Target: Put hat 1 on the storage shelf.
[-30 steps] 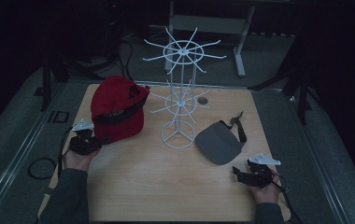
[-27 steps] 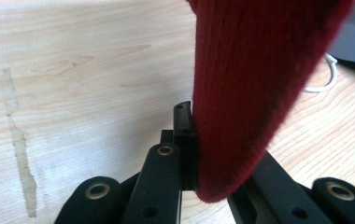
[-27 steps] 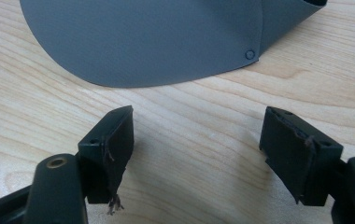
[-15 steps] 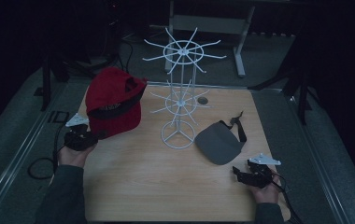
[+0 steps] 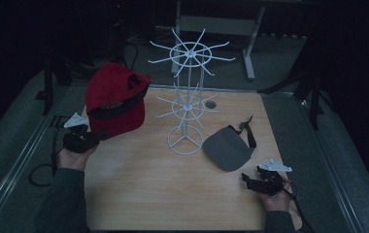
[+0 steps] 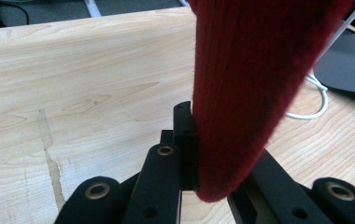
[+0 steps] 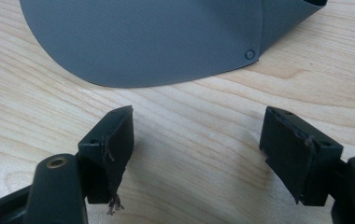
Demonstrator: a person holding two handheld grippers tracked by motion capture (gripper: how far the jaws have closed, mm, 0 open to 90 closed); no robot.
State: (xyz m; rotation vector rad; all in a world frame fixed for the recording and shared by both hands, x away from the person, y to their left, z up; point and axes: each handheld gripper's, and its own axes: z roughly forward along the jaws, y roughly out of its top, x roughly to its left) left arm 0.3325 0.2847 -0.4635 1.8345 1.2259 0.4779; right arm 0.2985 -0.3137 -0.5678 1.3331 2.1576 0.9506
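A red cap (image 5: 116,99) hangs above the table's left side, lifted off the wood. My left gripper (image 5: 91,138) is shut on its brim; in the left gripper view the red fabric (image 6: 255,84) is pinched between the black jaws. A grey visor (image 5: 228,148) with a dark strap lies flat at the right, beside the white wire rack (image 5: 187,97) that stands in the middle. My right gripper (image 5: 250,180) rests near the front right edge, open, with bare wood between its fingertips (image 7: 112,135), just short of the visor's brim (image 7: 152,42).
The wooden table (image 5: 173,194) has a round hole (image 5: 211,104) behind the rack. A cable (image 5: 39,170) loops off the left edge. Dark floor and a metal stand (image 5: 248,43) lie beyond the far edge.
The left gripper has risen and drawn left with the red cap, which has come off the table and now hangs tilted. The right gripper has stayed put.
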